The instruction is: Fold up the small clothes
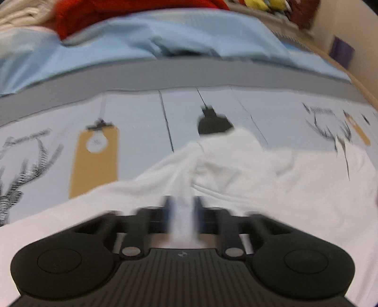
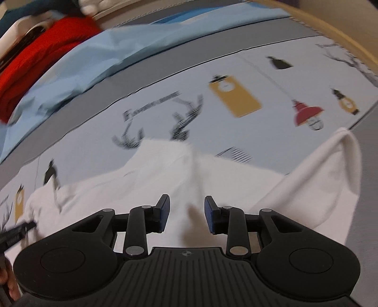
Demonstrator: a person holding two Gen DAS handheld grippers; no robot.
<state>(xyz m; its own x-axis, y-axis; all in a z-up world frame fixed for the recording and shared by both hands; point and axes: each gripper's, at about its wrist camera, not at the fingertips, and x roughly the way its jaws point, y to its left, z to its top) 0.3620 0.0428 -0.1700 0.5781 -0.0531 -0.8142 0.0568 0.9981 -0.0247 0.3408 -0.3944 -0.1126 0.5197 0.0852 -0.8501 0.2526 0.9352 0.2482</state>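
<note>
One white garment (image 1: 259, 179) | left tool (image 1: 183, 207) pinching its fold | right tool (image 2: 186, 212) wide, above it

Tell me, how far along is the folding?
Early. Nothing looks folded yet: the white garment lies rumpled on the printed sheet. The left gripper pinches a ridge of it; the right gripper is open above it. Red clothing waits behind.

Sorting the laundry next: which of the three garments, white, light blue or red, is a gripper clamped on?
The white garment: the left gripper pinches its fold. The light blue garment and red garment lie untouched behind.
</note>
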